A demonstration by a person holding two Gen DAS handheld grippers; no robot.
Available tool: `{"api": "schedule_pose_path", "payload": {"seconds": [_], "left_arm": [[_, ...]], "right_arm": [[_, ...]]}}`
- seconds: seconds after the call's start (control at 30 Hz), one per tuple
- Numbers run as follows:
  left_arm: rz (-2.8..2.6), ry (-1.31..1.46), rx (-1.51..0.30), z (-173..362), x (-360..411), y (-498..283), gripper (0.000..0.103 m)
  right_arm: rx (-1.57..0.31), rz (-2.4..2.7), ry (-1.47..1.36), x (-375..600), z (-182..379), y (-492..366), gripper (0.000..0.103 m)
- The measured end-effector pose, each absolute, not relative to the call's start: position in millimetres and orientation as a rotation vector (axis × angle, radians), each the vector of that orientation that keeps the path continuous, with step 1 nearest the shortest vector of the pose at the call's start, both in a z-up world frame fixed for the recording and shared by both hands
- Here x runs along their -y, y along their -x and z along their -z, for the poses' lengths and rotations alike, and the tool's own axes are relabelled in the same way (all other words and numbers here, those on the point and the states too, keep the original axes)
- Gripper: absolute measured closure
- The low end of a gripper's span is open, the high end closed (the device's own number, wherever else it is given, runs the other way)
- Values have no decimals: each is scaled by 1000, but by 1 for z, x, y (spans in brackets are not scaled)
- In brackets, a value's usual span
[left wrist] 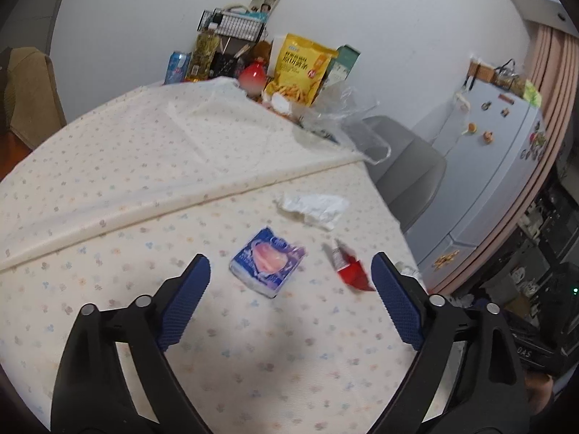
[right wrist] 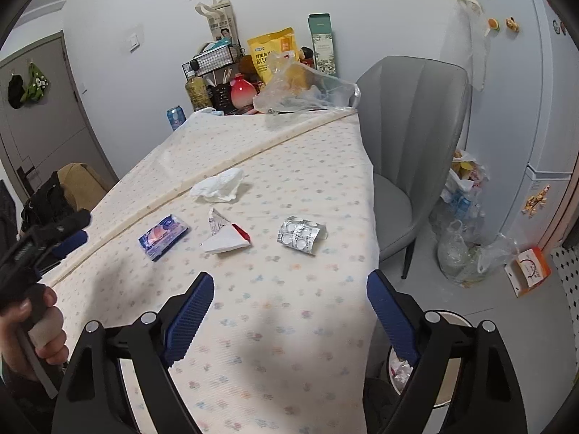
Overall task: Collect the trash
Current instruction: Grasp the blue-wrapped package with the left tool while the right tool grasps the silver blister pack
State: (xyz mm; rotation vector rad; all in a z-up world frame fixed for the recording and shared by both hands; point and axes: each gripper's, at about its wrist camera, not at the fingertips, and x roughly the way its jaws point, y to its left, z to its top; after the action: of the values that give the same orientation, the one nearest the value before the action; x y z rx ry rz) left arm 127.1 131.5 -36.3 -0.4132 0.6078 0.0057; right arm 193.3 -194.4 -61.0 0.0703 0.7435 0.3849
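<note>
The left gripper [left wrist: 291, 271] is hanging over the table [left wrist: 144, 166] with its jaws standing wide apart and nothing between them. The blue pack [left wrist: 267, 261] is lying flat on the cloth just ahead of that gap, almost in the middle. Its long side is slanting across the gap, not pointing along the fingers, so I think the hand needs a small turn before closing.

The right gripper [right wrist: 289, 289] is also wide open and holding nothing. From it, the blue pack [right wrist: 163, 232] is lying up and to the left, further off. The red and white wrapper [right wrist: 226, 235] and the pill sheet [right wrist: 300, 234] are lying nearer its gap, straight ahead. The white tissue [right wrist: 218, 185] is sitting behind them all.

So the left hand is nearer the blue pack, and the right hand is nearer the pill sheet
</note>
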Motion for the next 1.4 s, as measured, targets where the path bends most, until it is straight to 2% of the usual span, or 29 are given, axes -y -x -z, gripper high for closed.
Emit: {"api": "schedule_pose_path", "payload": {"seconds": [0.1, 0.3, 0.57, 0.6, 0.67, 0.73, 0.77, 0.87, 0.97, 1.3, 1.37, 1.4], "left_arm": [[-66, 348, -655, 48, -125, -136, 16], [-95, 229, -751, 64, -110, -171, 16], [-125, 185, -848, 83, -107, -213, 23], [-126, 188, -855, 85, -108, -216, 25], [-130, 203, -879, 91, -110, -222, 41], [-142, 201, -869, 94, -112, -222, 47], [-149, 204, -863, 94, -112, -221, 56], [-161, 225, -834, 91, -116, -216, 68], [-178, 251, -800, 84, -122, -208, 72], [-190, 324, -723, 64, -142, -174, 74], [-192, 329, -711, 60, -144, -168, 74], [-189, 331, -706, 59, -144, -165, 74]], "right_arm": [[-769, -376, -80, 199, 67, -201, 23], [-769, -377, -122, 207, 72, -214, 24], [-796, -432, -118, 196, 82, -238, 25], [-799, -433, -114, 195, 83, -241, 25], [-804, -434, -103, 191, 81, -247, 25], [-801, -437, -93, 187, 79, -251, 25], [-801, -438, -89, 185, 79, -253, 25], [-810, -436, -77, 180, 81, -258, 25], [-828, -430, -68, 178, 85, -263, 25], [-835, -449, -25, 148, 88, -283, 25], [-846, -449, -23, 143, 93, -286, 37], [-854, -448, -24, 141, 96, -288, 47]]}}
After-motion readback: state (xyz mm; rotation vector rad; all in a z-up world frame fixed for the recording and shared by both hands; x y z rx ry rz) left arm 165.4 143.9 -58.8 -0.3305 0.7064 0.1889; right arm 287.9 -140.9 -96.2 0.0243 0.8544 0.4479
